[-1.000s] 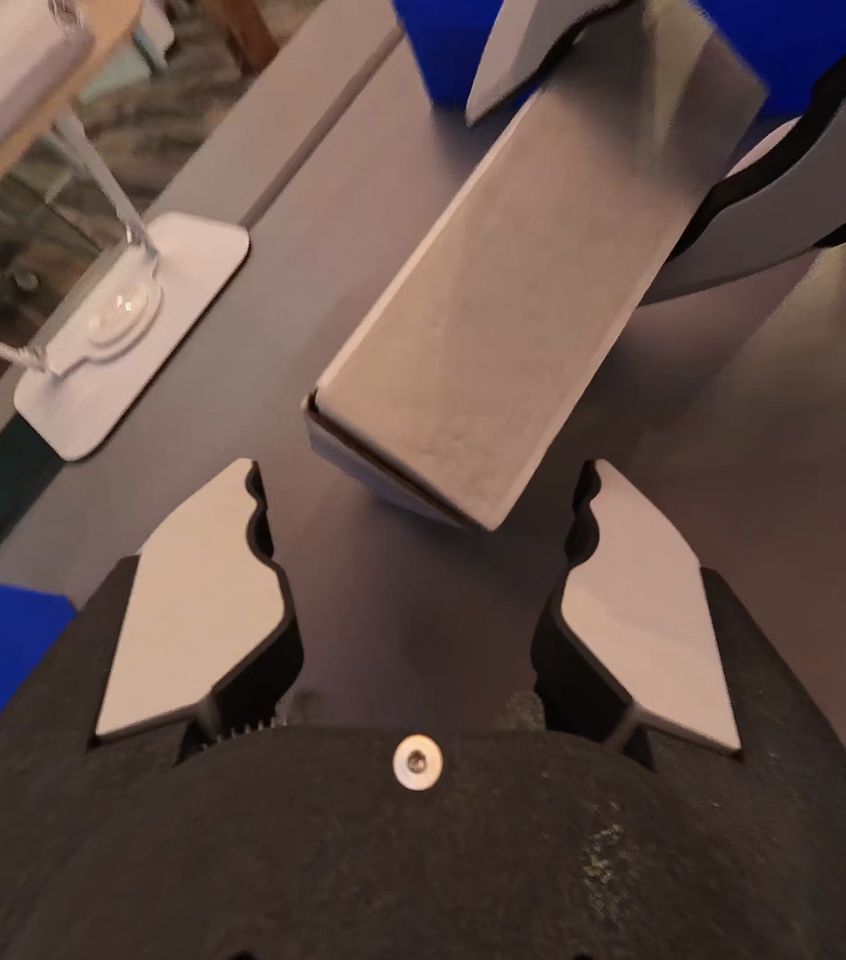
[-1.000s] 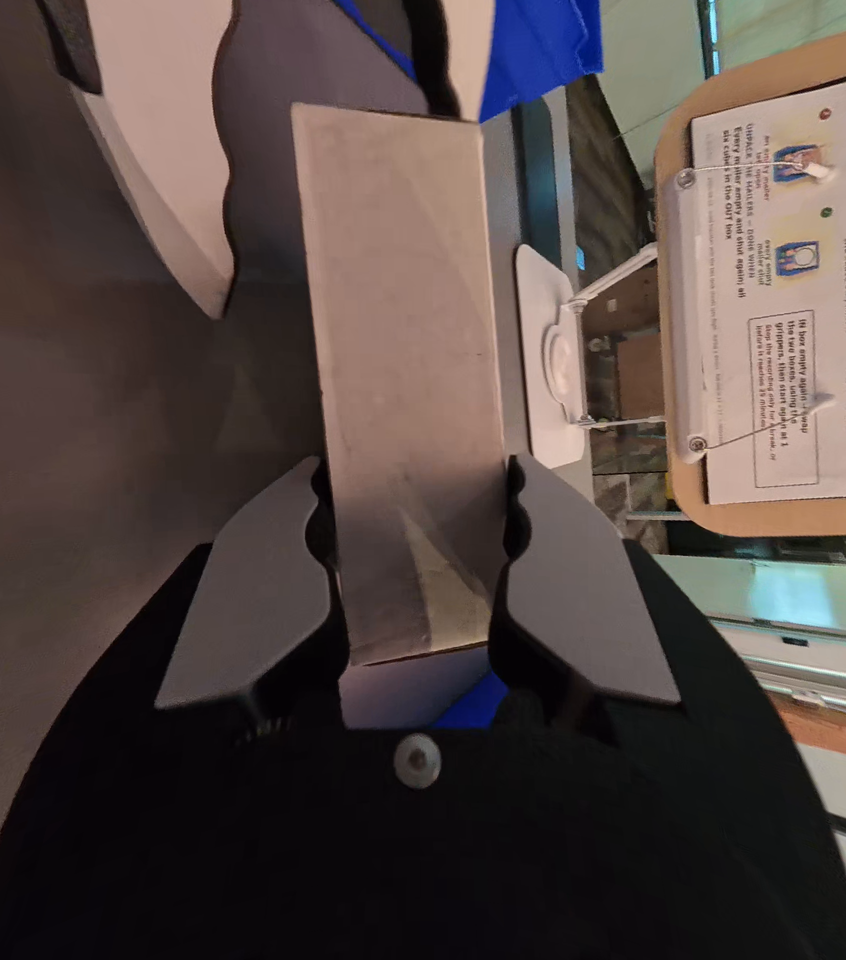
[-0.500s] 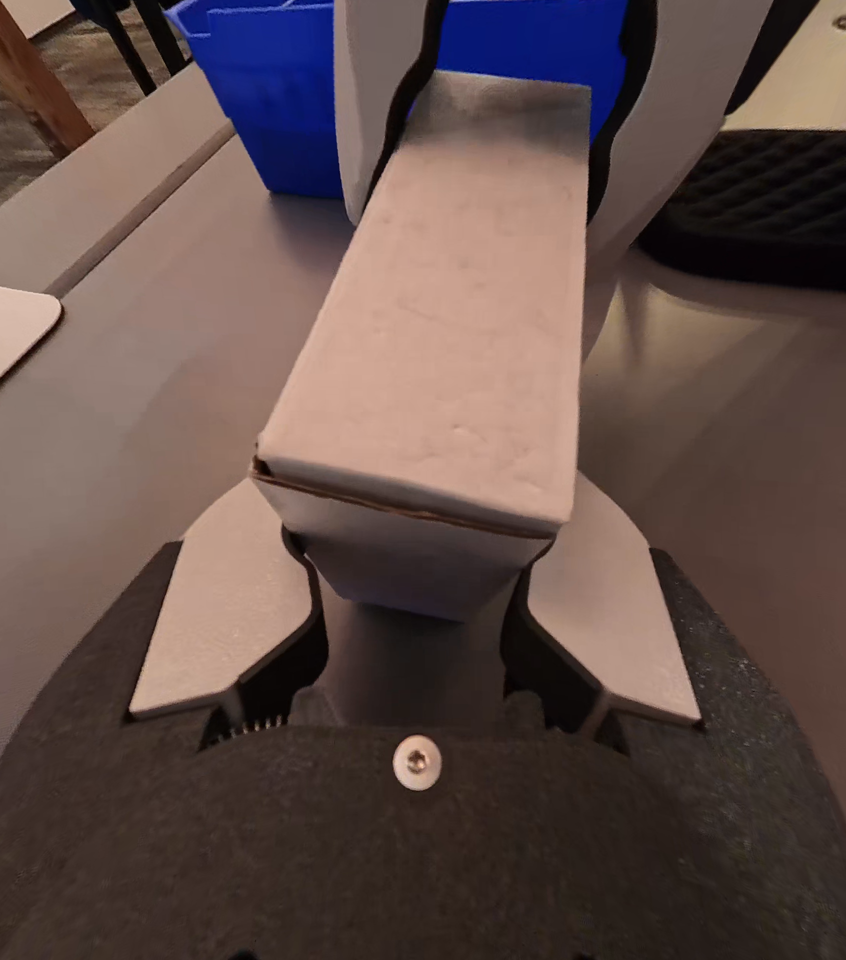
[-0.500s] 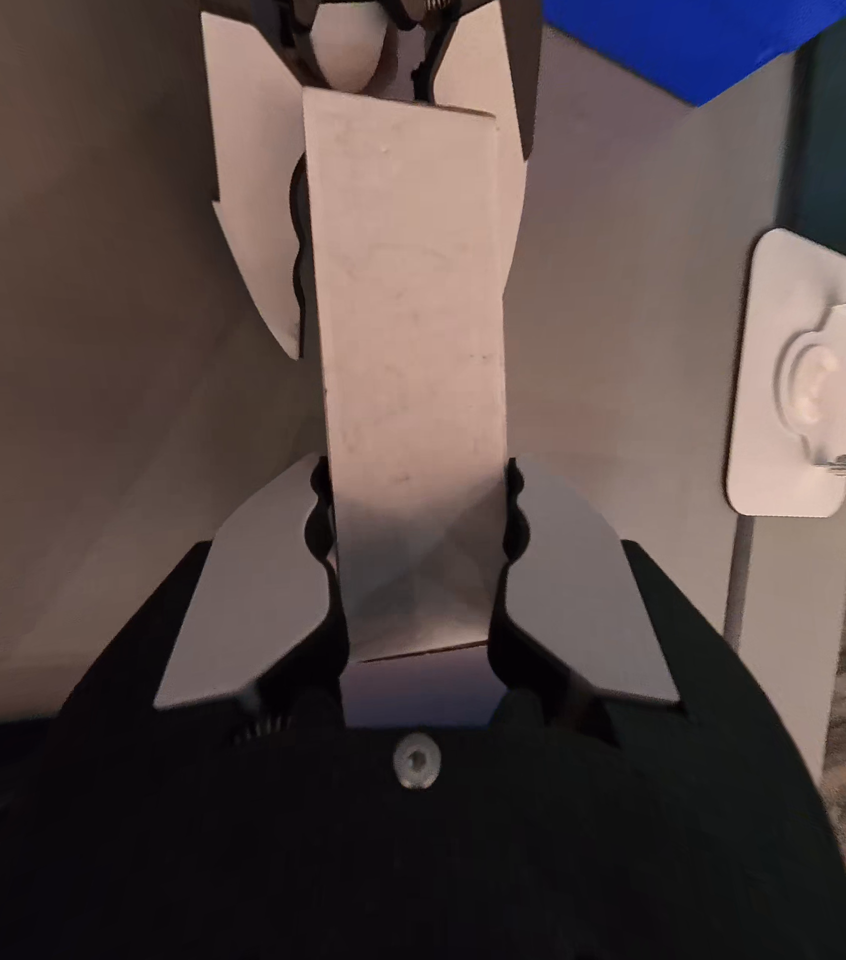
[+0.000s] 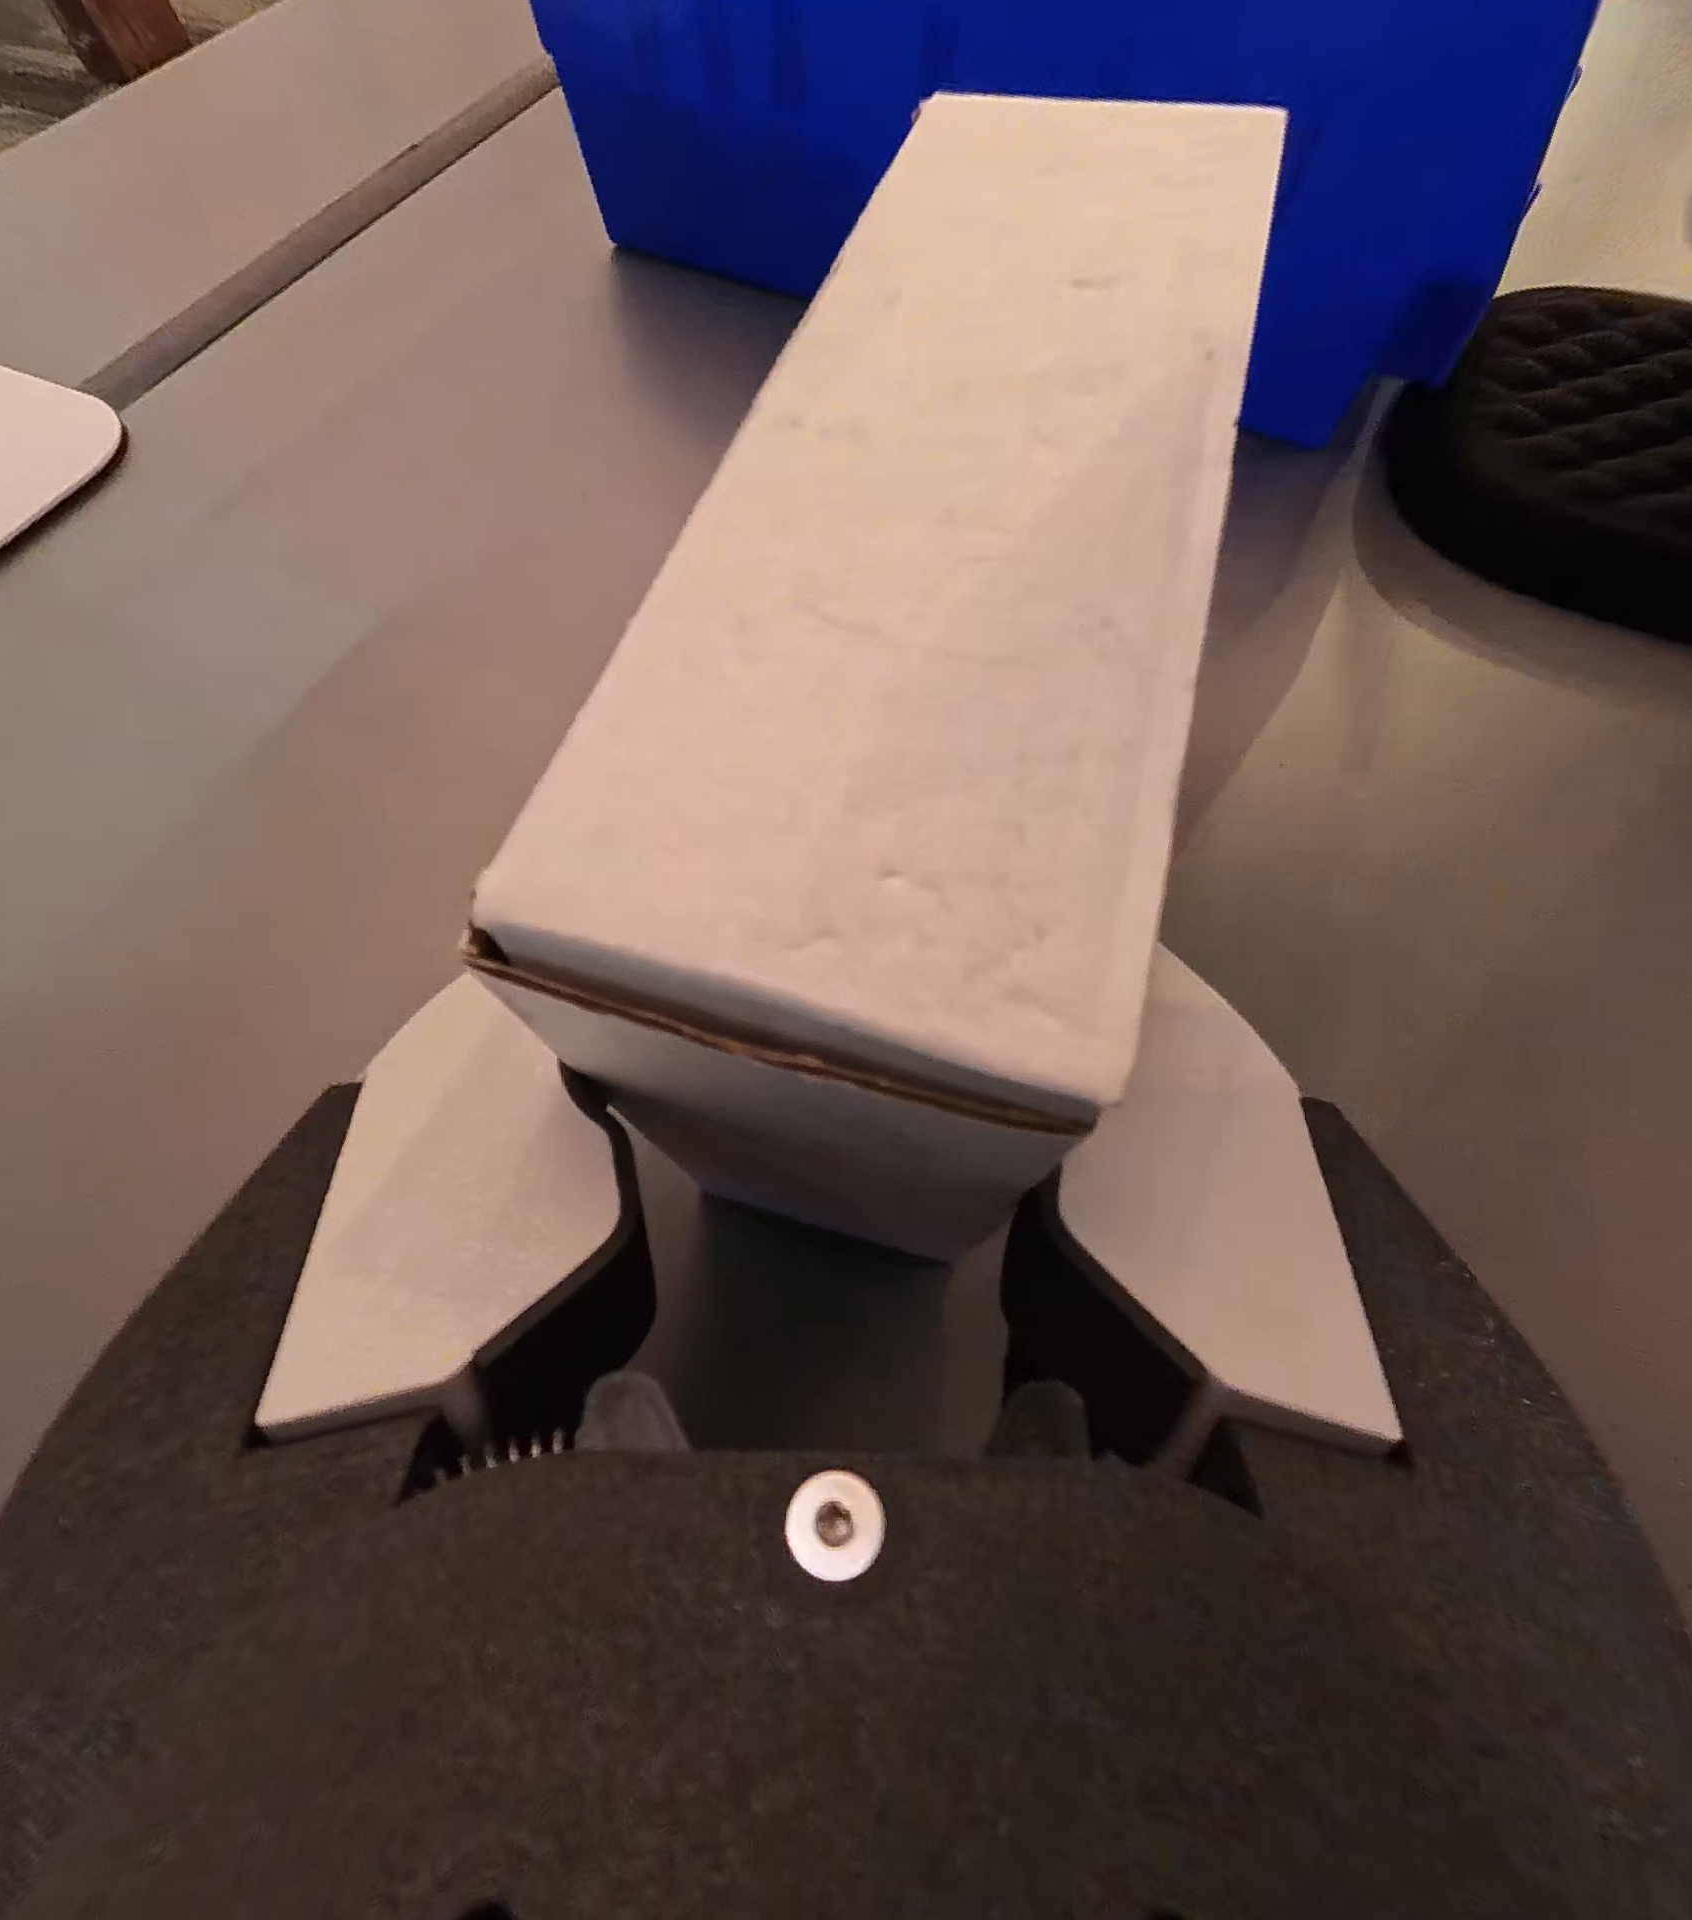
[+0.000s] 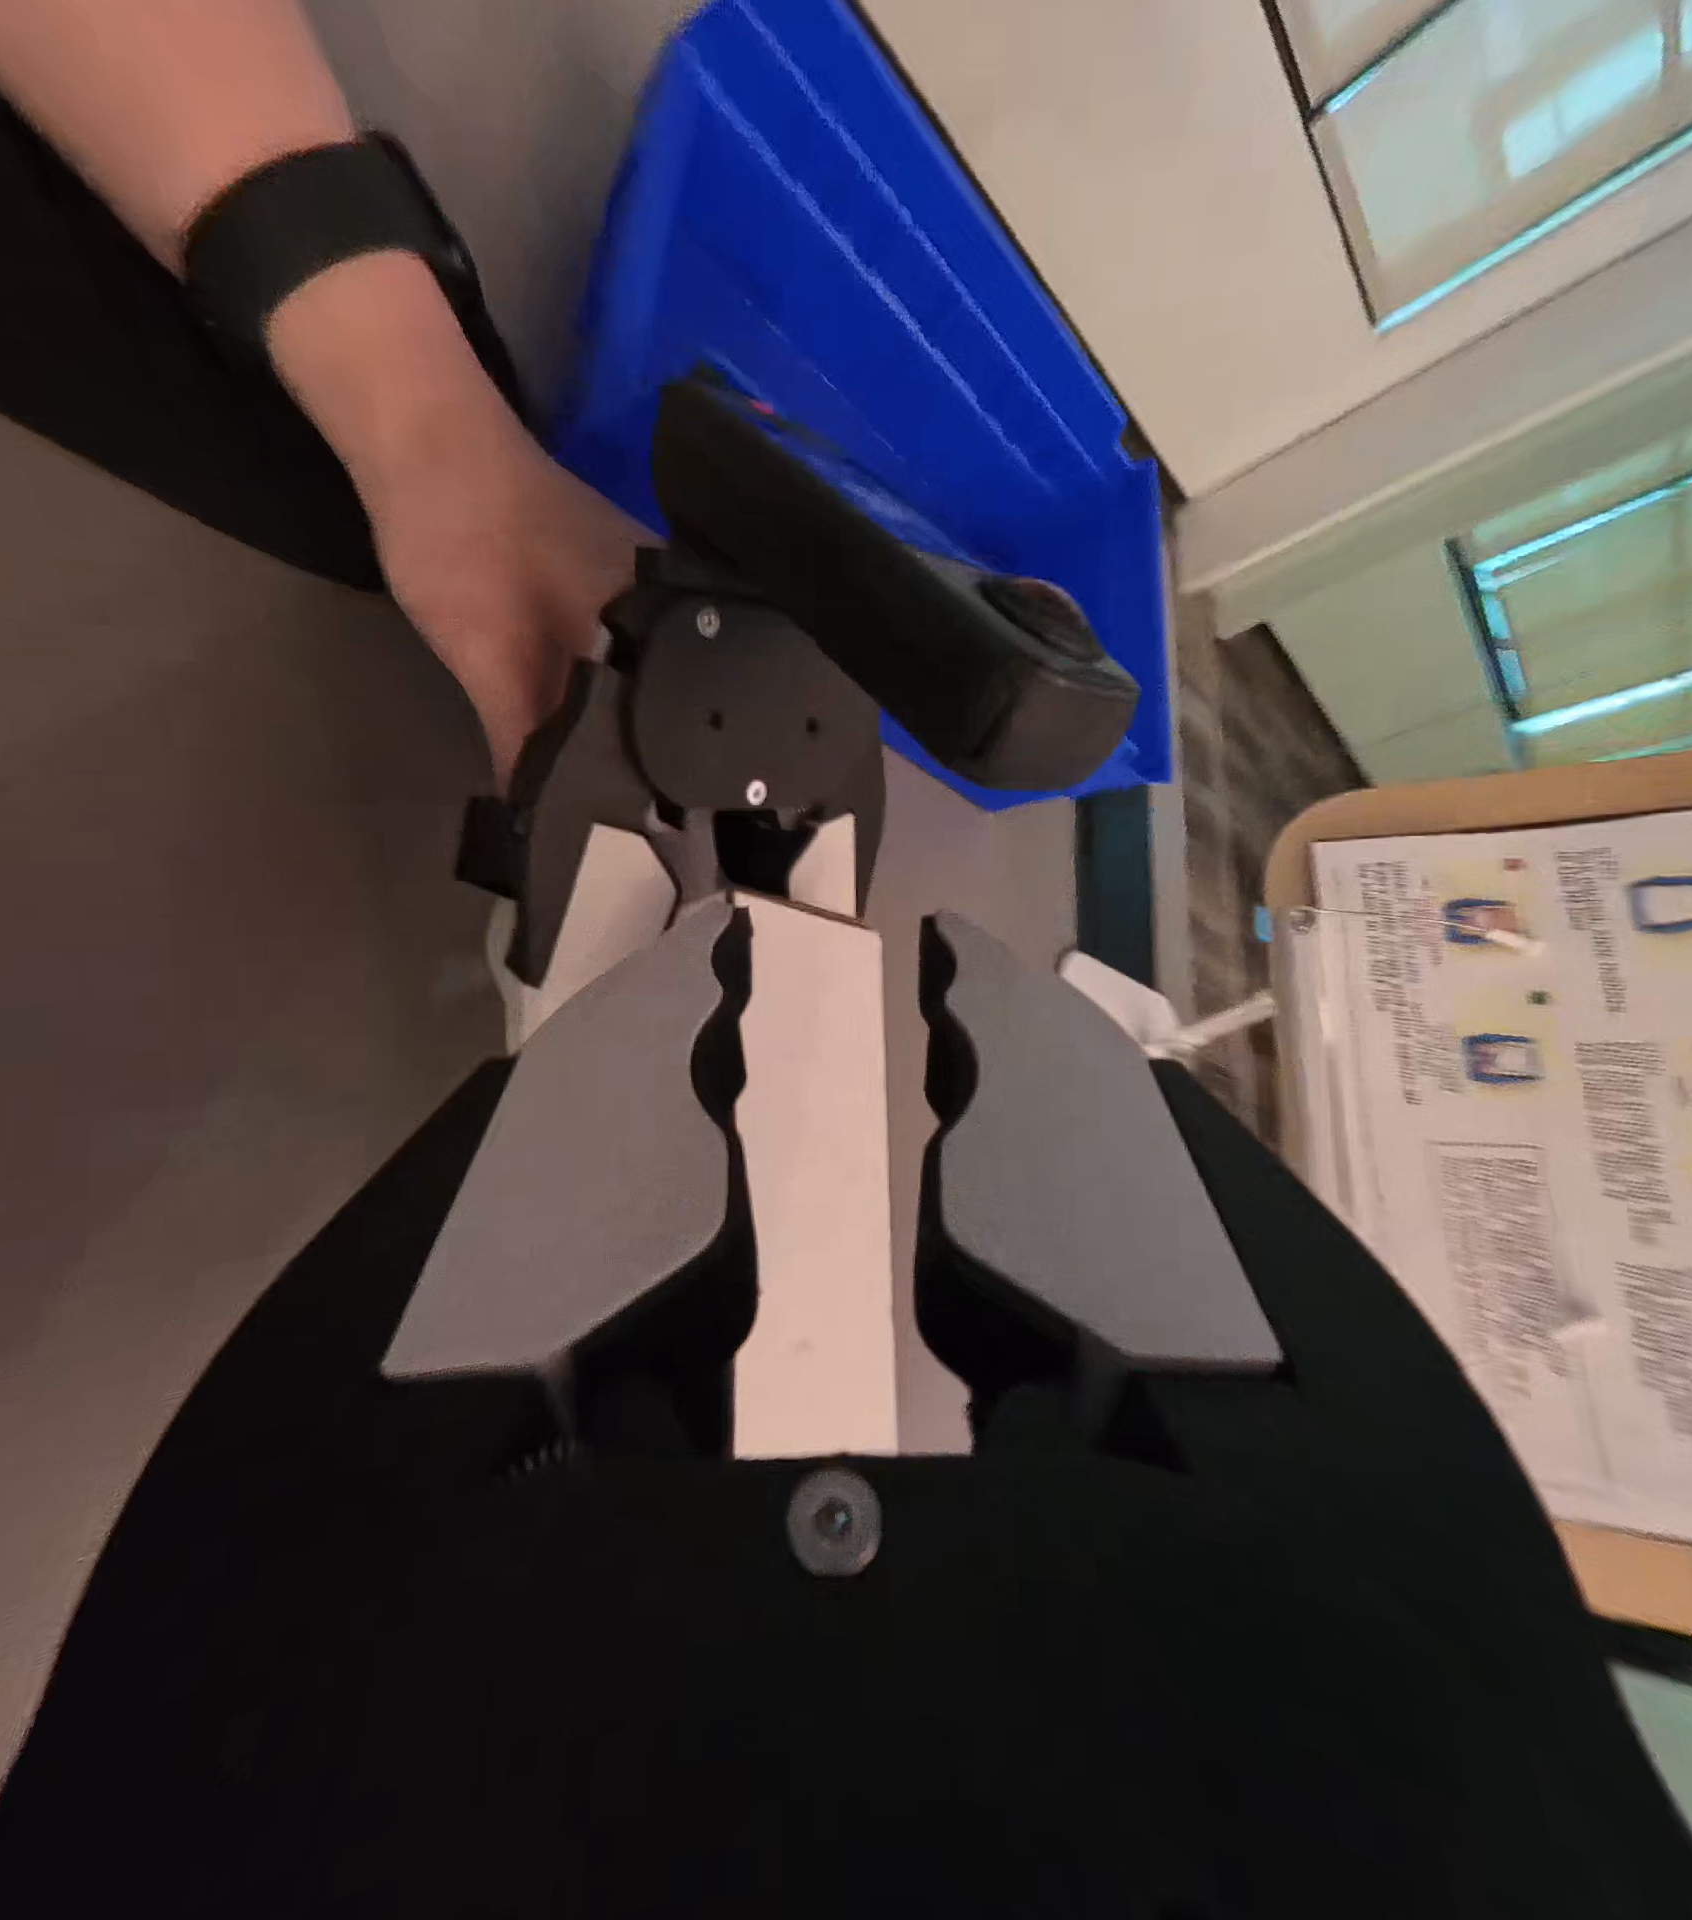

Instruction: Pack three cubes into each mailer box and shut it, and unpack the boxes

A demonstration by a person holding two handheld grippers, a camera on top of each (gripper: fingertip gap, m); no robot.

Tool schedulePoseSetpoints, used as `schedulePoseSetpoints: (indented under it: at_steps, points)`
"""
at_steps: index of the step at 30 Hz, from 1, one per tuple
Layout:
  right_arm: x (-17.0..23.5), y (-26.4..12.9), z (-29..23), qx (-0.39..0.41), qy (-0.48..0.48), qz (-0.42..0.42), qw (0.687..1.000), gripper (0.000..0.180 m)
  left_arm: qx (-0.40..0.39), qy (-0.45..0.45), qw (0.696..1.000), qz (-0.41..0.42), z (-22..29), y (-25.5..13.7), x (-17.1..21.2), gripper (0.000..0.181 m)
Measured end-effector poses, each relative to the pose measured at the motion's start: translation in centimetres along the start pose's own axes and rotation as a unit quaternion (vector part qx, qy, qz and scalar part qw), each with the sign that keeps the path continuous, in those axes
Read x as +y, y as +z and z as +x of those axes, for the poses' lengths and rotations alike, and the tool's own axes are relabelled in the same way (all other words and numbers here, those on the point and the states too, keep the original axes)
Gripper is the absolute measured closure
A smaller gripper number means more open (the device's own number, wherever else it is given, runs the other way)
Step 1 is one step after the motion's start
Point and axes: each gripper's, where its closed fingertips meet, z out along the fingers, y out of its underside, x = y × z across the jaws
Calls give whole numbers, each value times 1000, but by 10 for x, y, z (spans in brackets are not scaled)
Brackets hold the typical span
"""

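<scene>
The left gripper (image 5: 826,1122) is clamped on the near end of the closed white box (image 5: 935,582), probably taking it over in a handover. The box runs forward from its fingers, above the grey table (image 5: 250,727), toward the blue bin (image 5: 717,135). The right gripper (image 6: 826,971) has its fingers apart, with the box between them, apparently released.

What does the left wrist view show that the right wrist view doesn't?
Left wrist view only: the black quilted pad and the box's closed lid seam at the near end. Right wrist view only: the person's hand on the left gripper, the black wristband, the instruction board. Both: the white mailer box gripped by the left gripper, a blue bin, the grey table. The right gripper looks open around the box.
</scene>
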Motion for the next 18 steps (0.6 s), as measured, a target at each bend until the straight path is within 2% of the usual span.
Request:
schedulePoseSetpoints:
  at_steps: [2,5,7,11,15,18]
  points:
    - [3,8,-2,34,-35,-37,998,149,-1,2,1000,0,0,-1,1,97]
    - [9,21,-17,10,-30,-57,998,159,-1,1,1000,1,0,-1,0,97]
    - [15,27,-15,21,-30,-68,997,169,-3,2,1000,0,0,-1,1,98]
    - [22,29,-11,30,-25,-77,996,175,-4,4,1000,-1,0,-1,1,97]
    - [16,24,-16,2,-5,-51,999,171,-2,4,1000,-1,0,-1,1,97]
    - [20,26,-22,-18,8,-61,998,166,-2,4,1000,0,0,-1,1,97]
